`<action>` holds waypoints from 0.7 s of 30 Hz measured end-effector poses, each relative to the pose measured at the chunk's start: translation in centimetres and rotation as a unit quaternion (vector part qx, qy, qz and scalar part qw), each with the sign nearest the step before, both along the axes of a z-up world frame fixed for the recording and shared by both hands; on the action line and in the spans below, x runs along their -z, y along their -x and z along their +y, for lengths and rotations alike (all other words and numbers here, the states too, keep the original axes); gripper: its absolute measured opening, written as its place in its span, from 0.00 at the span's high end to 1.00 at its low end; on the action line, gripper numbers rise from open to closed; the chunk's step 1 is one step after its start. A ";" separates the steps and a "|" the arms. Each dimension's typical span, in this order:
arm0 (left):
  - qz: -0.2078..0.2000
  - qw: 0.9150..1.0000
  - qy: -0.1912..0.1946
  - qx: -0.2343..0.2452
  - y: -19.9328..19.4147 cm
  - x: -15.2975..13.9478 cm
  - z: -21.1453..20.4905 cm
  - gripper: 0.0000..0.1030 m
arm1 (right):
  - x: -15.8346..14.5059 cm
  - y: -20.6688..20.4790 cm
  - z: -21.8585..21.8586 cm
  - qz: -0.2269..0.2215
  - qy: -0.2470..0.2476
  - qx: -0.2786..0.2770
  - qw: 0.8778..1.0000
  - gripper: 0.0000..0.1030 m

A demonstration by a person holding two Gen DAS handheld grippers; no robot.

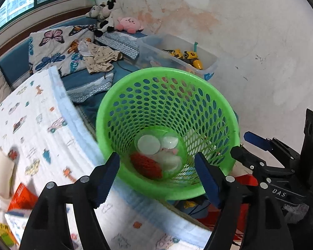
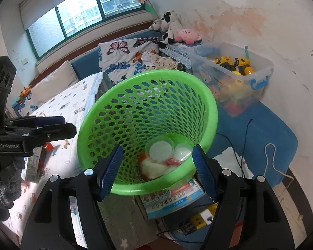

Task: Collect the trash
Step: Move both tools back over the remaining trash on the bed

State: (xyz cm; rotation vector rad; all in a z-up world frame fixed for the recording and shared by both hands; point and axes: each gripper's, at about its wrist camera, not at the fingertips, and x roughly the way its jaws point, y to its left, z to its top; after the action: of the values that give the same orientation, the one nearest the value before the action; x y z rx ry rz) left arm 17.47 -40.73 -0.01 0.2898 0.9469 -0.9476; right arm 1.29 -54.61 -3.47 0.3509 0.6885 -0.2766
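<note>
Green perforated basket (image 1: 167,112) standing on the floor against the edge of the bed (image 1: 31,129), mouth tipped toward both cameras. At its bottom: a round white lid (image 1: 149,144), a clear plastic cup (image 1: 170,142), a red mesh piece (image 1: 146,165) and pale crumpled wrapping (image 1: 169,161), all heaped together and touching. In the right wrist view the same heap: lid (image 2: 160,151), cup (image 2: 182,152), pale wad (image 2: 154,168).

Left gripper (image 1: 156,175) hanging over the near rim, jaws released and spread wide, nothing between the blue pads (image 1: 108,177). Right gripper (image 2: 156,168) likewise over the near rim, jaws apart, empty; the basket wall (image 2: 135,112) seen through the gap, not pinched.

Far right, against the wall: a clear plastic bin (image 2: 235,77) full of toys, yellow ones (image 2: 233,62) on top. Under the basket's near right side, a printed booklet (image 2: 173,198) on the floor. On the bed at left, a small carton (image 2: 32,168).
</note>
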 end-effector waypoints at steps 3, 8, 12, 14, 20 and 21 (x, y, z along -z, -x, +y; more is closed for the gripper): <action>-0.010 1.000 0.010 -0.003 0.9 -0.7 1.9 0.31 | -0.2 0.3 0.7 -0.005 -0.003 -0.006 1.000 0.30; -0.019 0.999 0.028 -0.009 2.5 -1.4 6.5 0.30 | -0.3 0.3 2.3 -0.008 -0.005 -0.025 1.000 0.29; -0.024 0.999 0.034 -0.018 3.3 -1.7 10.6 0.30 | -0.6 0.1 4.1 -0.010 -0.005 -0.042 0.999 0.28; -0.030 0.999 0.032 -0.023 3.5 -1.9 12.2 0.28 | -0.7 -0.1 4.9 -0.011 -0.005 -0.050 0.999 0.28; -0.052 0.997 0.029 -0.042 3.7 -2.7 19.3 0.20 | -1.1 -1.2 7.8 -0.012 -0.003 -0.078 0.997 0.26; -0.055 0.997 0.028 -0.042 3.6 -2.8 20.1 0.19 | -1.2 -1.5 8.4 -0.012 -0.002 -0.084 0.996 0.26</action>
State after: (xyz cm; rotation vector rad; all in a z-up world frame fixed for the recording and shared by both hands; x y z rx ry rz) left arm 13.84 -20.59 2.80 0.2498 0.8243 -0.8720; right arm 2.79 -46.20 -2.26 0.2974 0.6911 -0.1121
